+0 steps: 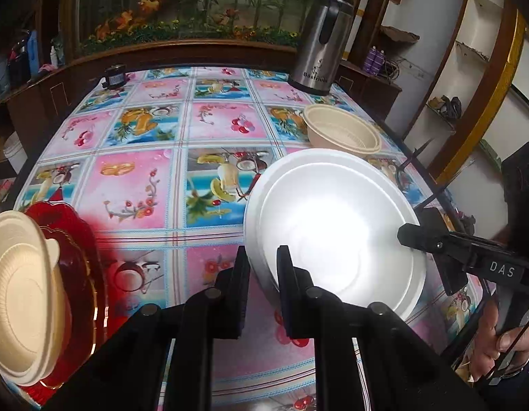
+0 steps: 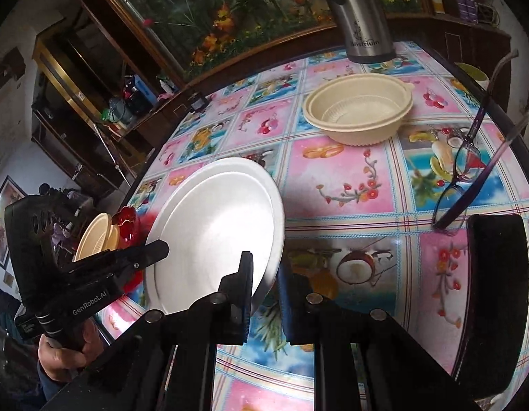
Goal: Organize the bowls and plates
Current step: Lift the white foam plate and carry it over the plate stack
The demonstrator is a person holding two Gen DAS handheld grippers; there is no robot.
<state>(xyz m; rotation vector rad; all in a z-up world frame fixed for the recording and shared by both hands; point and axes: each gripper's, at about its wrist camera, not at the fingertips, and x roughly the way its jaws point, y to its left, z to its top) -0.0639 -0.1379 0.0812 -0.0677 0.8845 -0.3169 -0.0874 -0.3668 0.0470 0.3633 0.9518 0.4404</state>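
The white plate [image 1: 336,226] hangs tilted above the counter [image 1: 134,185], pinched at opposite edges. The left gripper [image 1: 262,267] has its fingers closed on the plate's near-left rim, and the right gripper [image 2: 264,274] has its fingers closed on the rim at the other side. In the right wrist view the plate looks like two stacked together, though I cannot be sure.

The main risk is the grip itself. Both holds sit only on a thin rim, and the plate looks light and smooth, so it could slide out if either hand pulls away or twists against the other. If two plates are stacked, the lower one could slip free.

A cream bowl [image 2: 358,114] stands just beyond on the counter, near a steel flask [image 2: 362,17]. A pair of glasses [image 2: 459,185] lies to the right, so a wide swing could knock them. To the left, another cream bowl [image 1: 23,294] rests tilted on a red plate [image 1: 77,260]. Setting the white plate down there carelessly could tip that bowl off.
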